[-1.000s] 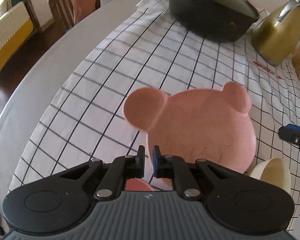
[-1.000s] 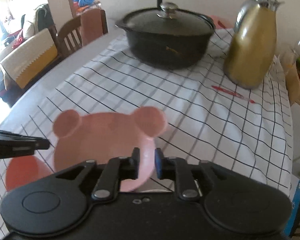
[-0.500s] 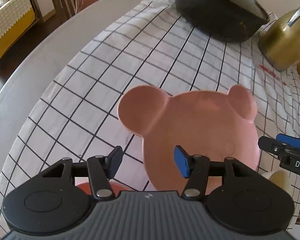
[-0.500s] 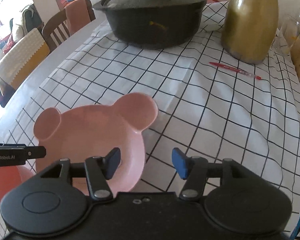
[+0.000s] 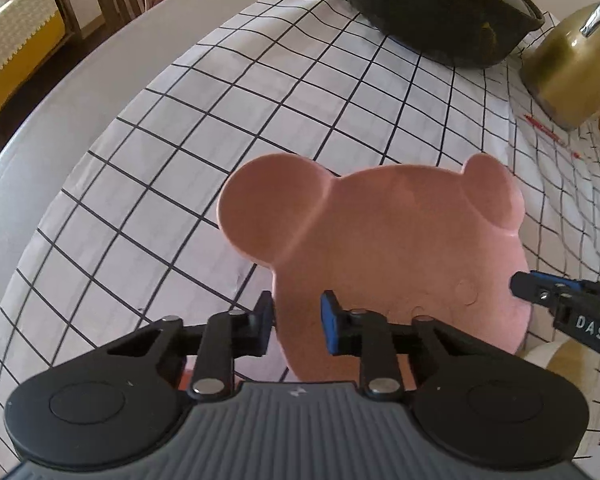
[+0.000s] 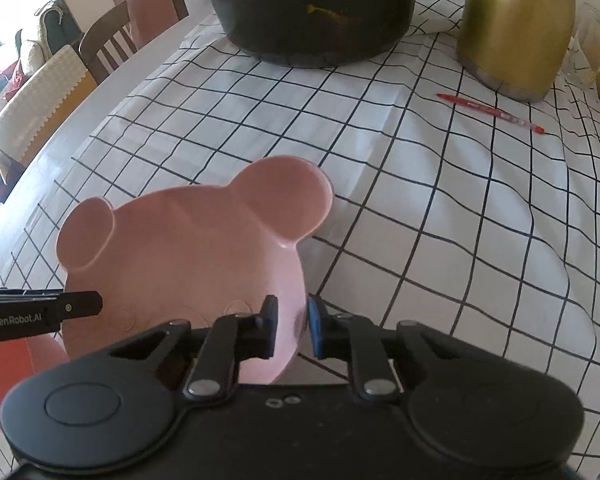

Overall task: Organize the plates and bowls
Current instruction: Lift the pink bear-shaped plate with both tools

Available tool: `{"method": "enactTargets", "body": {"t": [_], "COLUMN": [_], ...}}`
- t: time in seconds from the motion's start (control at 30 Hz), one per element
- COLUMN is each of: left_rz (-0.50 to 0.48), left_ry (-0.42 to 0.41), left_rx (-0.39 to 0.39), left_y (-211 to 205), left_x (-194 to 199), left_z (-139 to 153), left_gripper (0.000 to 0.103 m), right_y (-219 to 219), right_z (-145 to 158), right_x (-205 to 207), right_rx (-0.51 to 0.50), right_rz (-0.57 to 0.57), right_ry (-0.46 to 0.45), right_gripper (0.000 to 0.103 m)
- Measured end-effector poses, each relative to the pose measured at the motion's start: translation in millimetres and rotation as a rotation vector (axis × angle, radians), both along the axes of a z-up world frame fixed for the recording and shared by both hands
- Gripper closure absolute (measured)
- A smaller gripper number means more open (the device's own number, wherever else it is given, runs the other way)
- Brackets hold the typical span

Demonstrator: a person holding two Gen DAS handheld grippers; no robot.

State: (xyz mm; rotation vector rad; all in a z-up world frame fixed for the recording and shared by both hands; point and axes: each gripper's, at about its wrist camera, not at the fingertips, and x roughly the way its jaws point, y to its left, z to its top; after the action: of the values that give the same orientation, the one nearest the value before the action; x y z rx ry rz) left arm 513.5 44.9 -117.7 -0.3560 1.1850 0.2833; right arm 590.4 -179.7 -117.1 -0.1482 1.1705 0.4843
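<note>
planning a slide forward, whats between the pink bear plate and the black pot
Only bare checked cloth lies between the pink bear plate and the black pot, clearest in the right wrist view.

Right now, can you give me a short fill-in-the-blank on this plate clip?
The pink plate is shaped like a ____ head.
The red pen lies near the ____ jug.
The black pot stands on a ____ cloth.

Missing words: bear; gold; checked
</note>
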Motion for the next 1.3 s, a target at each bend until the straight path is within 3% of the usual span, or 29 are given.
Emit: {"method": "enactTargets", "body": {"t": [0.13,0.67,1.3], "left_rz": [-0.004,-0.022,-0.063], "left_ry": [0.001,-0.044,-0.127], "left_rx": [0.024,0.069,0.078], "left_y": [0.5,-1.1,-12.5], "left_x": [-0.4,-3.1,-42.8], "left_z": [-0.9,12.5,72.8], "left_gripper": [0.088,0.09,0.09], "right_y": [-0.3,2.6,-15.9], "right_z": [-0.7,13.5,77.4], "right_x": [-0.5,-11.1,-55.2], "right_rx": [-0.018,-0.026,0.028], "right_rz": [0.012,0.034,-0.037], "right_ry": [-0.015,-0.08,-0.146], "right_gripper": [0.099,0.099,0.099]}}
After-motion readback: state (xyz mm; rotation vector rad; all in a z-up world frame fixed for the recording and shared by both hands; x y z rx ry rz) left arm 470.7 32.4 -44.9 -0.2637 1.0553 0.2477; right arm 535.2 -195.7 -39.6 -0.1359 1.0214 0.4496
